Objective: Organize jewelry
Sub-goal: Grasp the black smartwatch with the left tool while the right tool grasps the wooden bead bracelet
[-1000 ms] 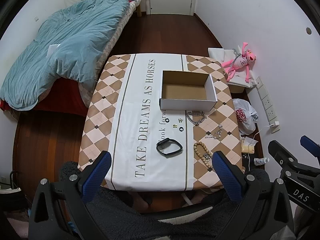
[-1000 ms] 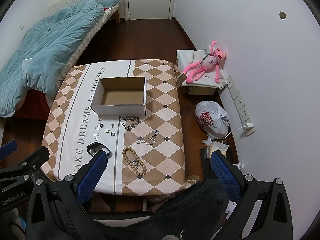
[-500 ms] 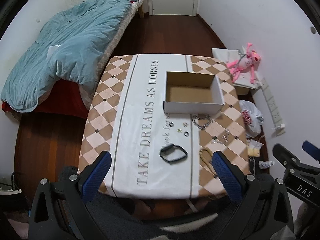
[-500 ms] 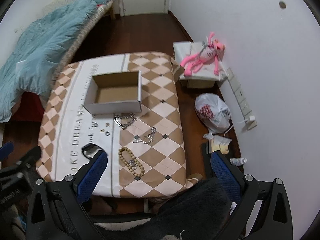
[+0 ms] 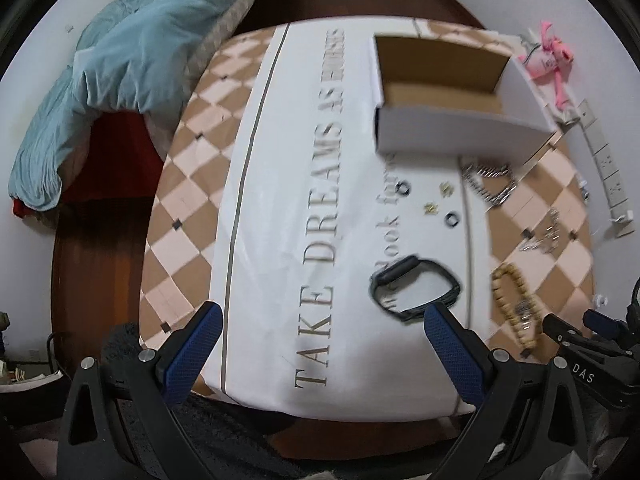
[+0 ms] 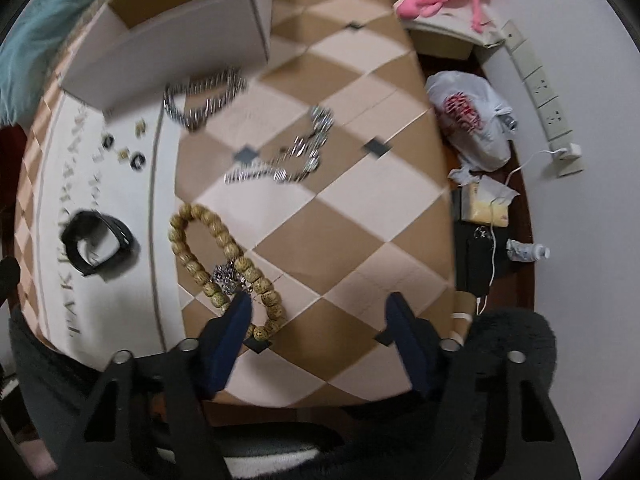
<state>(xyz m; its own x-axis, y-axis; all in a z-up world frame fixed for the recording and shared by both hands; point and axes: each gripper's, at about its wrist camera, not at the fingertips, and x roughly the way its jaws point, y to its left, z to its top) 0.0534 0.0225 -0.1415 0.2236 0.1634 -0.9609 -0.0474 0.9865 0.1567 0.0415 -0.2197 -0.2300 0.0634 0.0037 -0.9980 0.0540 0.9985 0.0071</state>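
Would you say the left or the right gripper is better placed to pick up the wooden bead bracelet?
Probably the right. The right gripper is open, low over the table, with one finger already beside the bead bracelet. The left gripper is open too, but nearer the black watch band.

bare cloth point(image 5: 280, 240) left of watch point(image 5: 414, 288), box point(image 5: 452, 128) blocks far side

Left wrist view: high, looking down over the near table edge. Right wrist view: lower, closer, further right. Shared: open white cardboard box point(image 5: 460, 136) point(image 6: 168, 52), black watch band point(image 5: 416, 286) point(image 6: 100, 248).
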